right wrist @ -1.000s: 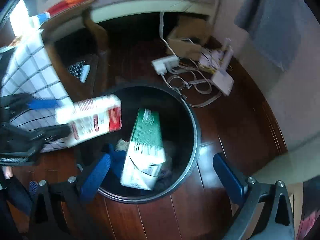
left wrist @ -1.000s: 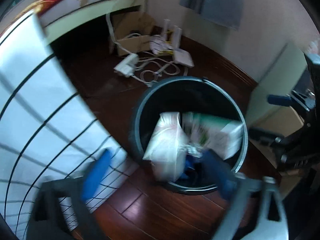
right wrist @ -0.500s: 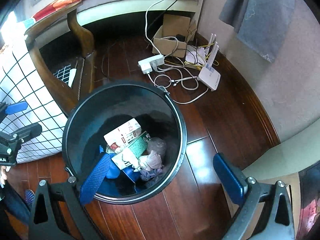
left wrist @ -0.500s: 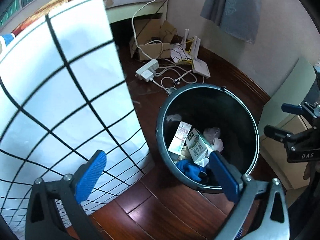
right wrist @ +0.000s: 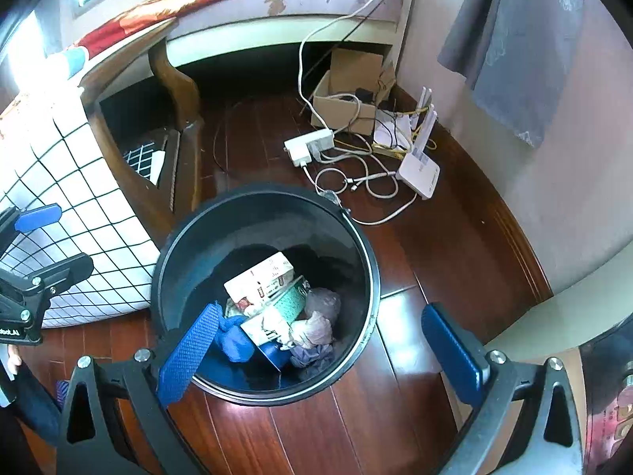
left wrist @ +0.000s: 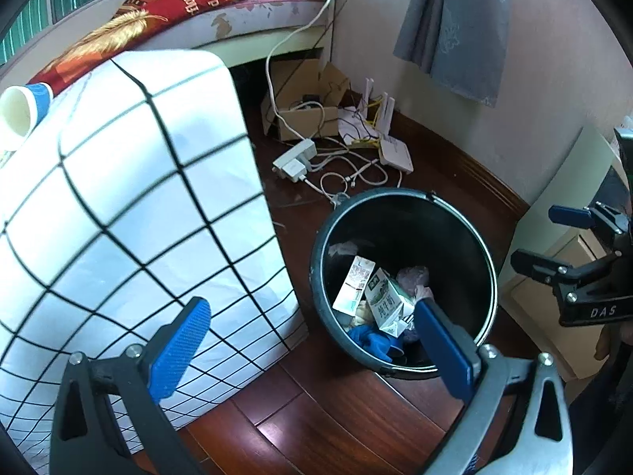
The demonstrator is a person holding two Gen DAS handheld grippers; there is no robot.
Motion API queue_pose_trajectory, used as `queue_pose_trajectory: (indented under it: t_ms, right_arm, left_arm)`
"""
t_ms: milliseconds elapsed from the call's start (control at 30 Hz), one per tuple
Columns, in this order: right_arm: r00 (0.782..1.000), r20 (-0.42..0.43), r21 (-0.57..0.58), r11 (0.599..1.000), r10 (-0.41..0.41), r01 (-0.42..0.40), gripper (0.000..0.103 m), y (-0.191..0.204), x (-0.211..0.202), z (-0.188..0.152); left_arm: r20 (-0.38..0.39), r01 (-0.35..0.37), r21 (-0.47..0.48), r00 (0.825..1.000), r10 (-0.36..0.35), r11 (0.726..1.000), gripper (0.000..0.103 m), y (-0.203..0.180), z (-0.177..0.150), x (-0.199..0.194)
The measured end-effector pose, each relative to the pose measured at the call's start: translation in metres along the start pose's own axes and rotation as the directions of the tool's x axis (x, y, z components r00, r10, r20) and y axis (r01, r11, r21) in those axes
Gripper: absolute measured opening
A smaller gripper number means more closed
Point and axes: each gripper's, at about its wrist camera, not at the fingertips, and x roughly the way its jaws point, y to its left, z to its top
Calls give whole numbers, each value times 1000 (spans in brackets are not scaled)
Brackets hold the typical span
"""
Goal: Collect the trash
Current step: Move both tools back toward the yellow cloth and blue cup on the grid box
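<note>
- left gripper (left wrist: 312,340): jaws wide apart, nothing between them; blue pads (left wrist: 180,350) empty. Held above the floor, bin just right of centre in its view, grid cloth on the left.
- right gripper (right wrist: 324,342): jaws wide apart, empty, hovering over the near rim of the bin; left pad overlaps the bin opening in its view, right pad sits over bare floor.
- Each gripper shows in the other's camera: right one at the right edge of the left view (left wrist: 569,245), left one at the left edge of the right view (right wrist: 43,241). Both spread there too.
- black trash bin (right wrist: 364,261): round, upright on the dark red wood floor (right wrist: 356,427), metal rim, handle mount on the far side.
- Trash lies in the bin bottom: white milk carton with red print (right wrist: 259,279), green-and-white carton (left wrist: 385,303) just beside it and touching, crumpled pinkish plastic bag (right wrist: 316,322) to the right, blue glove-like item (right wrist: 233,338) at the near left. Exact stacking underneath cannot be told.
- white cloth with black grid (left wrist: 130,213): drapes over furniture left of the bin, hem near the bin's left side.
- paper cup (left wrist: 18,114): white, blue band, on its side at the far left on top of the cloth.
- Far side of the floor: power strip (right wrist: 310,146), loose white cables, white router (right wrist: 419,172) with antennas, open cardboard box (right wrist: 348,107) by the wall.
- grey cloth (left wrist: 455,23) hangs on the far right wall.
- Bed with red patterned cover (left wrist: 166,4) along the far edge.
</note>
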Motion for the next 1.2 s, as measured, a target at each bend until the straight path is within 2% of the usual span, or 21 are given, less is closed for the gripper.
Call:
queue_pose_trajectory:
  t_ms: [400, 600, 867, 933, 1067, 1200]
  right_arm:
    - [994, 102, -14, 1000, 28, -26, 103, 28, -44, 25]
    - [980, 190, -40, 998, 54, -48, 103, 58, -75, 47]
    - [943, 285, -156, 979, 173, -133, 103, 136, -101, 96]
    - [937, 301, -187, 974, 179, -126, 103, 159, -105, 108]
    - [925, 305, -214, 963, 226, -165, 103, 196, -107, 131]
    - [909, 315, -258, 946, 273, -195, 103, 232, -107, 153]
  left_arm:
    - [102, -30, -26, 994, 33, 999, 103, 27, 7, -57]
    - [167, -65, -74, 983, 77, 995, 103, 57, 11, -93]
    - [239, -149, -164, 953, 186, 975, 103, 119, 10, -139]
    - [239, -181, -187, 945, 223, 966, 103, 138, 8, -147]
    - [231, -227, -237, 931, 282, 945, 103, 174, 1, -157]
    - [229, -242, -301, 921, 316, 923, 103, 210, -9, -167]
